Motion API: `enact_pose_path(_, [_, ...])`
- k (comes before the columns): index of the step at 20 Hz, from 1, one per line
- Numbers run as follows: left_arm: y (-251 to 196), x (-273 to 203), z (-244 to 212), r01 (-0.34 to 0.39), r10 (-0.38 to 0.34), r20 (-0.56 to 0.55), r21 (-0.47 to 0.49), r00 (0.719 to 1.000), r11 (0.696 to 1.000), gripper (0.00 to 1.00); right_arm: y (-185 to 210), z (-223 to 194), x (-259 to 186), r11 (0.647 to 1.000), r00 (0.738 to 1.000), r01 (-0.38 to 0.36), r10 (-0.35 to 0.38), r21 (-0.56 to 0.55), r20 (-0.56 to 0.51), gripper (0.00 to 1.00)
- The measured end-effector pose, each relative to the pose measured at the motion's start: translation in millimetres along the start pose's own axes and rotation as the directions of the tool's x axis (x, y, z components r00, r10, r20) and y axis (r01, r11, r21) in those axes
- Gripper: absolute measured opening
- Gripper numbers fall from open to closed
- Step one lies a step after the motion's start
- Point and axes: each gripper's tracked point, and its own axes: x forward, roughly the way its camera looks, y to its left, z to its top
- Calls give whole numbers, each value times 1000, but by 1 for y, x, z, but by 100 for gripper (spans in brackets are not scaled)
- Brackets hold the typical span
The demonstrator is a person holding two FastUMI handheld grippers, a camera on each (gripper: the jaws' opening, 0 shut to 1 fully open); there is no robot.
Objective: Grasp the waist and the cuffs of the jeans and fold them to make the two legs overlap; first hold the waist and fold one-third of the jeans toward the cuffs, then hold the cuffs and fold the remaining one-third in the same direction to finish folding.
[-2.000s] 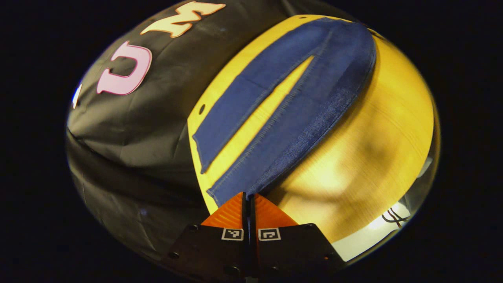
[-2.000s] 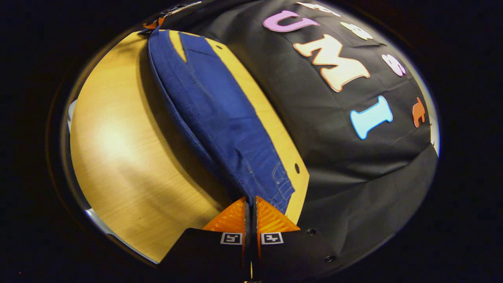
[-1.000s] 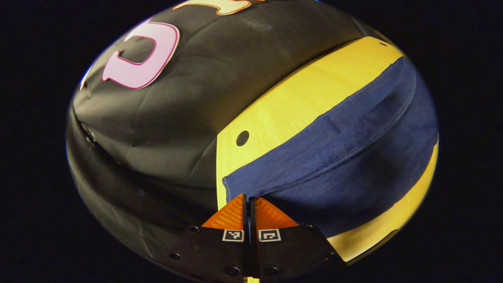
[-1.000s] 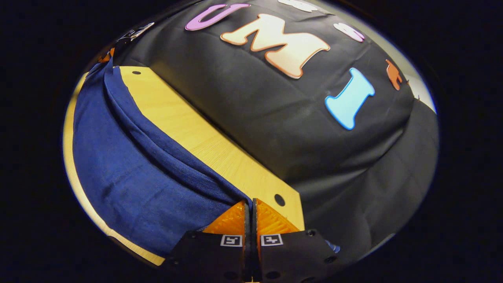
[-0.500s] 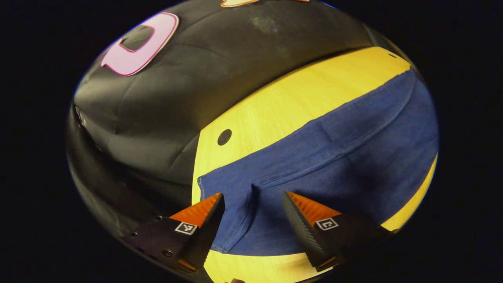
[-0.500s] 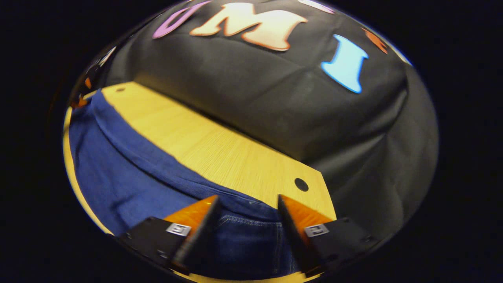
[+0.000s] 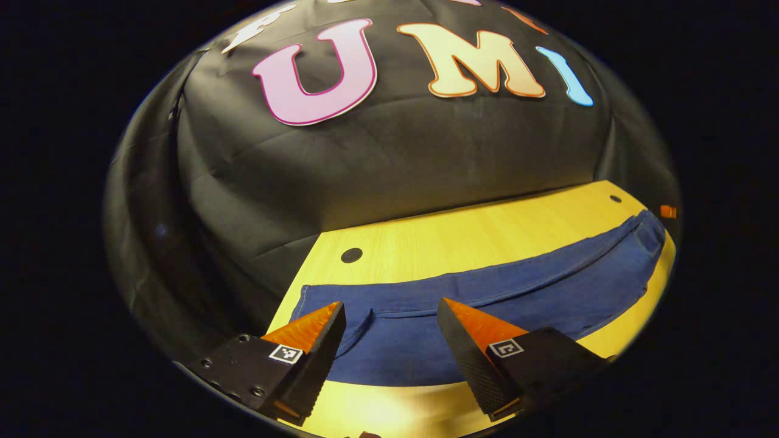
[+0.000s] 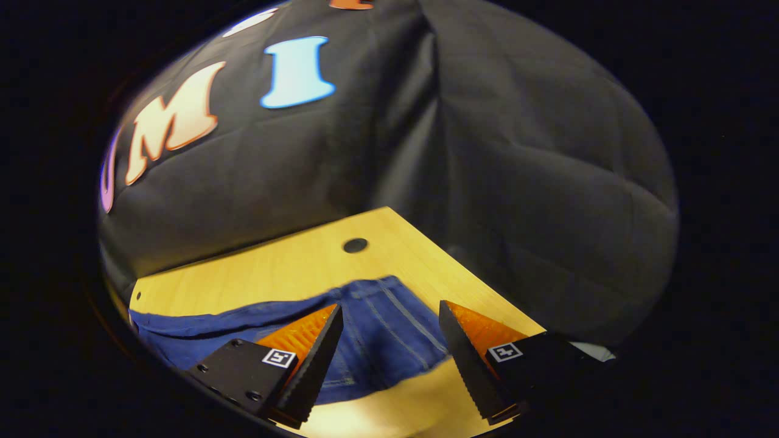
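Observation:
The blue jeans lie flat on the wooden table, folded lengthwise with one leg on top of the other. In the left gripper view the cuff end lies under my left gripper, which is open and holds nothing. In the right gripper view the waist end with its stitched seams lies under my right gripper, also open and apart from the cloth. The jeans stretch off to the left there.
The table has a round hole near each far corner. The booth's black cloth wall stands close behind the table's far edge. A strip of bare wood lies in front of the jeans.
Both grippers carried one leg over the other, let go of the jeans and opened. Since half a second ago both have lifted and tilted up, showing more wall.

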Motion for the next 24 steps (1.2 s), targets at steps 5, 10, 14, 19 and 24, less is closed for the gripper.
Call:
enact_pose_path(5, [1, 0, 3, -10, 10, 1, -35, 1000, 999, 95, -24, -42, 48, 993, 990, 58, -44, 102, -135, 95])
enact_pose_path(10, [1, 1, 12, -67, 67, -12, -64, 998, 996, 95, -14, -41, 49, 992, 980, -35, 57, 121, -191, 77])
enact_pose_path(14, [-1, -1, 12, -83, 80, -30, -129, 996, 988, 95, -9, -31, 48, 996, 986, -78, 83, 38, -143, 14])
enact_pose_path(19, [-4, 2, 20, -67, 67, -2, -157, 998, 985, 95, -5, -15, 43, 997, 991, -78, 80, 21, -110, 4])
enact_pose_path(24, [15, -4, 14, -37, 45, 30, -212, 999, 976, 95, 31, 51, -4, 989, 989, -146, 144, 31, 44, 4])
